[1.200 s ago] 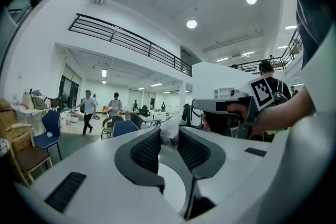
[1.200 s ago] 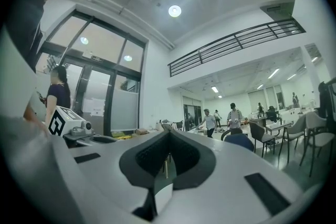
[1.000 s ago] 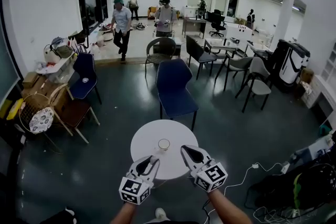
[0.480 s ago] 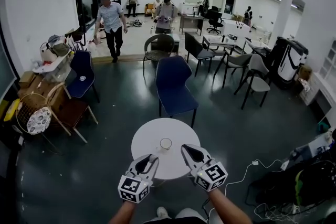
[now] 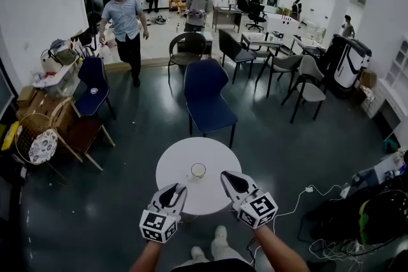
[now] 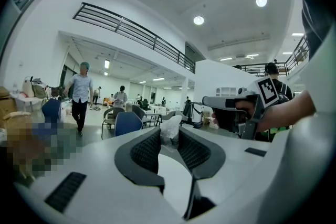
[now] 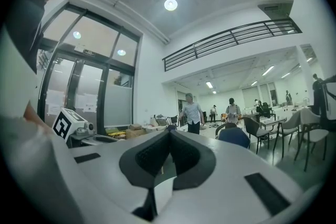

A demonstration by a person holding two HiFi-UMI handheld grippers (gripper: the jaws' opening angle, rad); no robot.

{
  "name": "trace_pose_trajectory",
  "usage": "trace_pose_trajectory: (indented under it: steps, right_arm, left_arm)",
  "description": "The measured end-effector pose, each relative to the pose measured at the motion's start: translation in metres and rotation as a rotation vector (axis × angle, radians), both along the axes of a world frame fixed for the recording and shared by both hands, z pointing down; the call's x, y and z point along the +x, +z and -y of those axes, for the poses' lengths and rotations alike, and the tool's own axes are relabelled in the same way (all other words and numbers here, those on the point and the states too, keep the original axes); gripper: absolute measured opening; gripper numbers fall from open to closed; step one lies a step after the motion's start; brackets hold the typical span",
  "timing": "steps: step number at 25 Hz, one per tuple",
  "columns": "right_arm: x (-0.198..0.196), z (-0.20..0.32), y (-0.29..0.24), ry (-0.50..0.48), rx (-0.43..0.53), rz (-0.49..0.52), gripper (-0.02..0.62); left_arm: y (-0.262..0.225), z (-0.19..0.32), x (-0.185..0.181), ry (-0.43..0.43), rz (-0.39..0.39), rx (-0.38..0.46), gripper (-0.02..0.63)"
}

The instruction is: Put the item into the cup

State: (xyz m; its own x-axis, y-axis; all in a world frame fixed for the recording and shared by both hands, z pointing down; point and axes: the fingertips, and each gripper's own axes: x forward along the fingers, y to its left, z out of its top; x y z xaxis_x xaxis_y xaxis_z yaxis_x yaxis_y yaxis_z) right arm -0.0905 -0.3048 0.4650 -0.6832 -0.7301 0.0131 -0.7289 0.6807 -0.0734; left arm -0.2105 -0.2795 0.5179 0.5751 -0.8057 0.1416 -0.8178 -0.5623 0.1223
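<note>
Currently: crumpled white item (image 6: 170, 131) pinched in left hand-held gripper (image 5: 174, 191) over the table's (image 5: 172, 162) near edge, right hand-held gripper (image 5: 231, 180) closed and empty; probable risk: the loose wad snags the rim and topples the mid-table cup (image 5: 198, 171).

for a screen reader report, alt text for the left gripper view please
The left gripper holds a crumpled white wad between its jaws. The right gripper, in a hand, shows at right; beyond are a blue chair and people.
</note>
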Motion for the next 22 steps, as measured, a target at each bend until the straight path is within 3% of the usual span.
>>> trace_pose_trajectory:
  steps: [13,22]
  right_arm:
    - [0.026,0.055,0.028,-0.006,-0.03,0.0,0.015]
    - [0.043,0.095,0.045,-0.014,-0.062,-0.016,0.015]
  left_arm:
    - [0.023,0.055,0.033,0.013,-0.014,-0.044,0.103]
    - [0.047,0.1,0.053,0.031,0.062,-0.071,0.103]
